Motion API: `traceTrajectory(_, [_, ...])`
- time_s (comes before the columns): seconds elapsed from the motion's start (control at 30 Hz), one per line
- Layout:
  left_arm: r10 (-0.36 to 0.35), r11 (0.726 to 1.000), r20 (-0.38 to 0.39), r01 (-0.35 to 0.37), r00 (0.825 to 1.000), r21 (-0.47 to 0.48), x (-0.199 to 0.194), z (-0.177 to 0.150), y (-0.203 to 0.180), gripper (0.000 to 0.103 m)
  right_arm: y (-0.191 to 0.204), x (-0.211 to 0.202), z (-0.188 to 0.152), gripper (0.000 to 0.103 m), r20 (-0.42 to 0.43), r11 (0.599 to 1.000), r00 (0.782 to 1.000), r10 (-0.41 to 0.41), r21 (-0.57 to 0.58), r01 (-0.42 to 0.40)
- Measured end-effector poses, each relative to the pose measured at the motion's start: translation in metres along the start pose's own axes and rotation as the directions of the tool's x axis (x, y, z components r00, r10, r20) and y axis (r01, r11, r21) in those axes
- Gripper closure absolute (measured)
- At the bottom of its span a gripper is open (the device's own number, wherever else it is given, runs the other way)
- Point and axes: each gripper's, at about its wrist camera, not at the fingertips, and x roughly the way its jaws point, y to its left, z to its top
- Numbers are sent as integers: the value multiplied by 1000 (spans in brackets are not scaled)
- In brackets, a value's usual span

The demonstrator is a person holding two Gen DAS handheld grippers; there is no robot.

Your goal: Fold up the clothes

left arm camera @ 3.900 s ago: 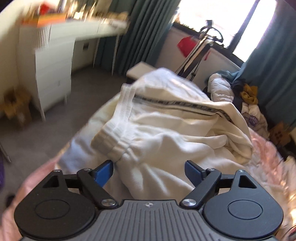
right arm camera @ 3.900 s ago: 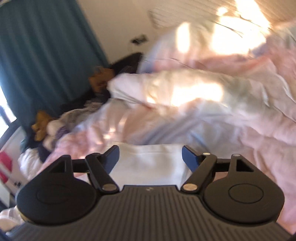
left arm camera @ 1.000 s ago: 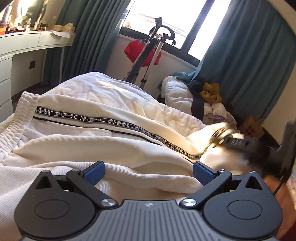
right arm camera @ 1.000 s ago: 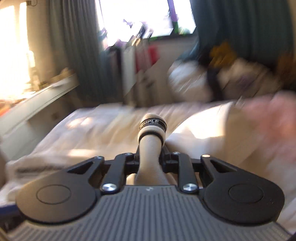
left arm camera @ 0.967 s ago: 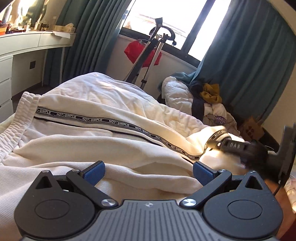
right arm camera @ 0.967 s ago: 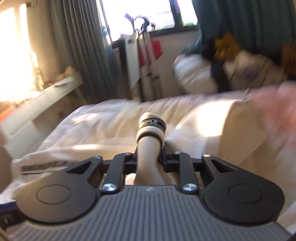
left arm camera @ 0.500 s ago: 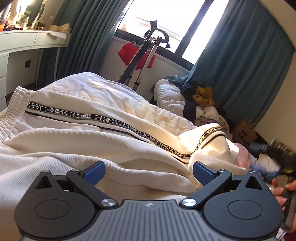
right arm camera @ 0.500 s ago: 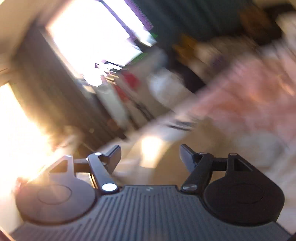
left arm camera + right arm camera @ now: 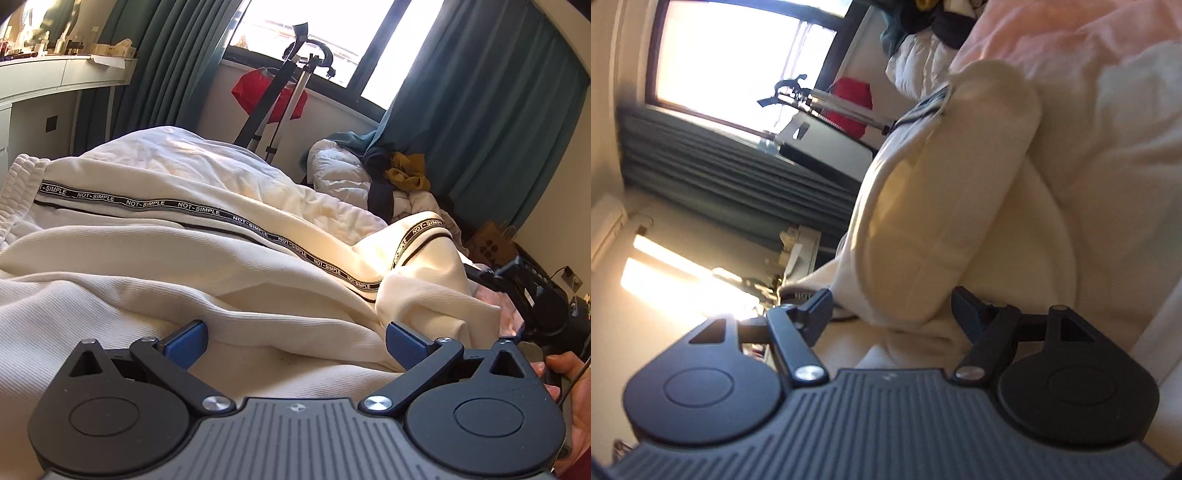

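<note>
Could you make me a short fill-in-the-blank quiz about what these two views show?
1. The black tape along the cream trousers reads NOT-____.
2. The curtains by the window are ____ in colour.
3. The left tool has its jaws ____, holding nothing.
4. The cloth hanging on the stand is ____.

Answers: SIMPLE; teal; open; red

Left wrist view sits low, right over the cream trousers [image 9: 207,236], looking along the bed toward the window [image 9: 306,33] and teal curtains [image 9: 480,103]. Right wrist view is rolled sideways, close against the trousers' folded end [image 9: 945,206], window [image 9: 738,59] at its upper left. Both share the trousers, the window, the red cloth [image 9: 269,96] [image 9: 851,107].
</note>
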Motion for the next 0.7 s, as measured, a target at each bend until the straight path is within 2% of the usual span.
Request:
traceTrajectory(0.1, [-3,1000,1,3,1000,-6,0,0,0,0,-4,9,0,21,31,999,999,17,36,-18])
traceTrajectory(0.2, [-7,1000,2,7,1000,-11,1,1,1,0,-13,16,7,27,81,995,997,-9,101,1])
traceTrajectory(0.27, [-12,1000,6,13,1000,-12,2,2,2,0,-21,18,13,38,119,987,992,-37,158,18])
traceTrajectory(0.33, [-19,1000,7,19,1000,-11,2,3,2,0,-21,17,26,73,145,985,986,-80,164,55])
traceTrajectory(0.4, [-25,1000,15,25,1000,-7,1,4,3,0,-11,13,40,83,151,986,979,-138,115,122])
traceTrajectory(0.43, [-29,1000,17,29,999,-10,1,5,4,0,-3,10,49,87,161,983,972,-173,82,162])
traceTrajectory(0.53, [-58,997,35,59,998,-40,-2,7,8,0,28,-13,96,90,231,961,937,-261,-34,275])
traceTrajectory(0.6, [-83,994,49,86,995,-62,-3,9,10,0,51,-31,134,90,281,924,906,-317,-124,362])
traceTrajectory(0.7, [-108,992,63,112,992,-60,-4,10,10,0,86,-54,187,91,362,845,851,-381,-237,480])
